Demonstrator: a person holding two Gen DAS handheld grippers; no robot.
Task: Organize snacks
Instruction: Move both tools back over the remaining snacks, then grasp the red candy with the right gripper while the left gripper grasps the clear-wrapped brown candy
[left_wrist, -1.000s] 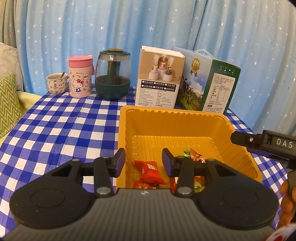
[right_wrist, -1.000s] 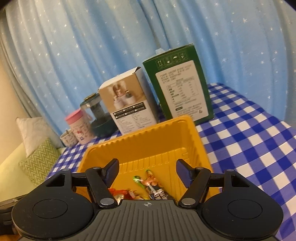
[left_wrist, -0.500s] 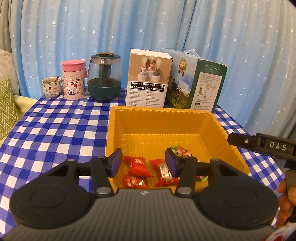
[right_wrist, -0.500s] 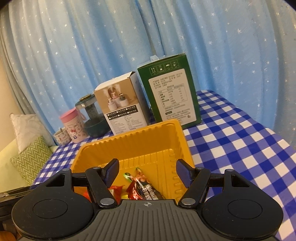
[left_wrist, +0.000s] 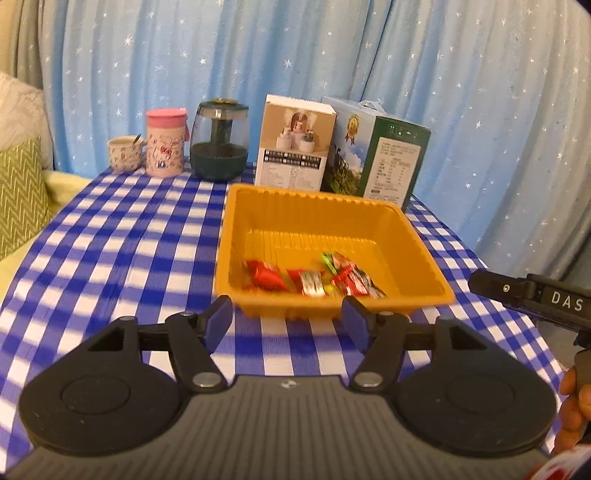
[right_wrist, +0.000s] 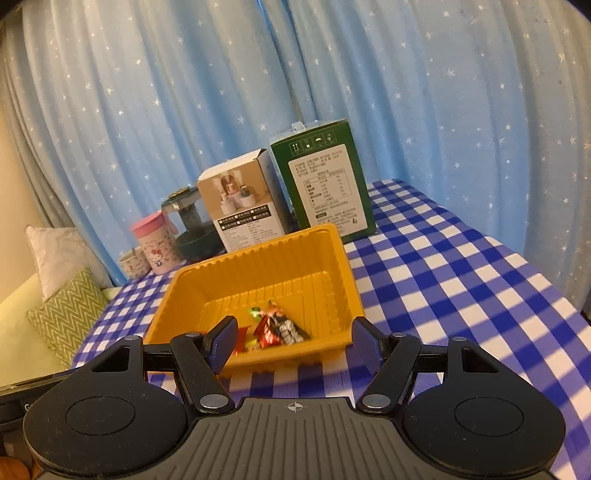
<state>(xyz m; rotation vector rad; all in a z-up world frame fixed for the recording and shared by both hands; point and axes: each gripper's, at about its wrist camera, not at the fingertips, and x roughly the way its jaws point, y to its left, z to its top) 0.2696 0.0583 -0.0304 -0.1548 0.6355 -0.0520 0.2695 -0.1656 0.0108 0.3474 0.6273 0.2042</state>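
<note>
Here the left gripper (left_wrist: 286, 319), its jaws just opened wider, and the right gripper (right_wrist: 291, 341), jaws apart, both hold nothing, nearside of the yellow tray (left_wrist: 417, 243). Wrapped snacks (left_wrist: 314, 278) lie in its near end; boxes (left_wrist: 291, 144) stand behind.

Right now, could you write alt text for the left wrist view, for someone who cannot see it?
An orange tray holding several wrapped candies sits on a blue-and-white checked tablecloth, just beyond the open, empty left claw, whose jaws have just been opening. Behind the tray stand two boxes, a dark jar, a pink cup and a mug before a starry blue curtain.
</note>
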